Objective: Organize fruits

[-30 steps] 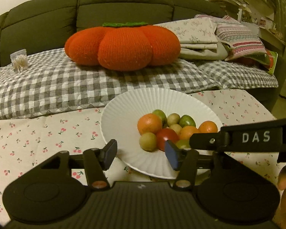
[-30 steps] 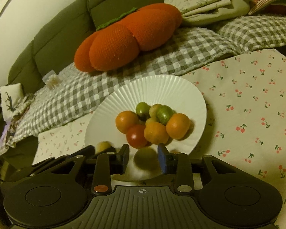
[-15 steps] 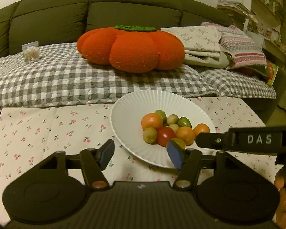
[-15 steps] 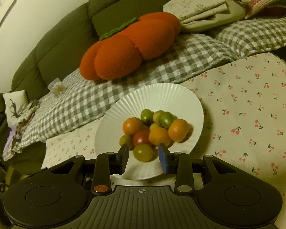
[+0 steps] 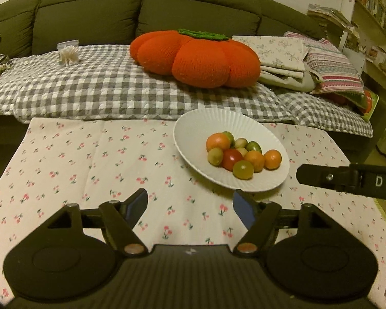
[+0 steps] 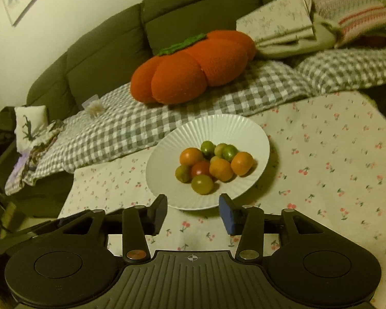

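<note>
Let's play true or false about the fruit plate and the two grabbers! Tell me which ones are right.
1. All the fruit sits on the white plate. True.
2. The right gripper is holding a fruit. False: its jaws are open and empty.
3. The left gripper is open. True.
4. The plate stands on the checked blanket. False: it stands on the cherry-print cloth.
5. Exactly one fruit is red. True.

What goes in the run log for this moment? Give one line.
left gripper: open, empty | right gripper: open, empty, just short of plate | olive-green fruit: on plate, nearest right fingers
</note>
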Action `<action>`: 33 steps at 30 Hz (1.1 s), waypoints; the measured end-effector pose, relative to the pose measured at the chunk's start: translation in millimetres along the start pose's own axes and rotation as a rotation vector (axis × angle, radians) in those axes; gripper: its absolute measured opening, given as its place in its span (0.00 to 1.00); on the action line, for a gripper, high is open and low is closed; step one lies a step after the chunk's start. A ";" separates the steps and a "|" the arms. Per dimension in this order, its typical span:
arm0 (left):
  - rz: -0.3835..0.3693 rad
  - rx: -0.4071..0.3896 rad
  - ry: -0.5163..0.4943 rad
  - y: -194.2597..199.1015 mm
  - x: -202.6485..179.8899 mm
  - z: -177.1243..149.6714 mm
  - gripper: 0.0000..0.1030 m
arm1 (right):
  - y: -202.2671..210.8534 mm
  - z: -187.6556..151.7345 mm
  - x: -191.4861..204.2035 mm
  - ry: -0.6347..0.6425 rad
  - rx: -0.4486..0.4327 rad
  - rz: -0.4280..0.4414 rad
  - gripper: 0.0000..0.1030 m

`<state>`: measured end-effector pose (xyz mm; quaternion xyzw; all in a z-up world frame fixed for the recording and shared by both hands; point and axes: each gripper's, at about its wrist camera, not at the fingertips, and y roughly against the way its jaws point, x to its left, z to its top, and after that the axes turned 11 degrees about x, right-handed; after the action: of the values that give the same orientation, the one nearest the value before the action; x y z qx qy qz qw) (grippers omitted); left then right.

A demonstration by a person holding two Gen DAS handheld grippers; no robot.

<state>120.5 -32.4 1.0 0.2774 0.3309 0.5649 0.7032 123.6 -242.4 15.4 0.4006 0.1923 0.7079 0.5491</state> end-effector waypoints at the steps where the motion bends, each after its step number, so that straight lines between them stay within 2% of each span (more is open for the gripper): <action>1: 0.004 -0.001 0.008 4.1 0.4 -2.3 0.75 | 2.1 -0.4 1.4 0.004 -0.004 -0.002 0.45; 4: 0.047 -0.017 0.034 18.0 1.5 -12.1 0.84 | 6.8 -6.3 5.9 0.013 -0.002 -0.012 0.55; 7: 0.106 -0.015 0.056 27.4 1.2 -22.2 0.86 | 13.4 -18.1 14.4 0.057 -0.014 -0.047 0.73; 8: 0.109 -0.013 0.059 30.7 1.9 -24.4 0.86 | 16.3 -22.6 17.2 0.074 -0.024 -0.066 0.79; 10: 0.105 -0.012 0.061 37.2 2.4 -30.7 0.88 | 23.6 -31.6 21.7 0.103 -0.039 -0.089 0.83; 12: 0.116 -0.016 0.065 43.0 3.1 -39.4 0.90 | 30.4 -39.7 23.1 0.104 -0.047 -0.096 0.91; 16: 0.159 0.001 0.070 47.6 5.5 -54.8 0.91 | 37.4 -48.9 25.0 0.099 -0.048 -0.089 0.93; 21: 0.157 0.000 0.121 56.5 14.9 -62.2 0.92 | 41.0 -62.4 31.2 0.114 -0.052 -0.124 0.94; 28: 0.183 -0.040 0.108 66.9 16.1 -64.0 0.98 | 44.7 -83.4 37.8 0.133 -0.050 -0.155 0.95; 33: 0.182 -0.030 0.101 62.8 18.0 -62.2 0.99 | 41.6 -87.9 43.0 0.174 -0.050 -0.171 0.97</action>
<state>36.4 -0.7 7.3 0.2670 0.3309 0.6446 0.6354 25.9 -201.0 7.1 0.3059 0.2548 0.6951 0.5986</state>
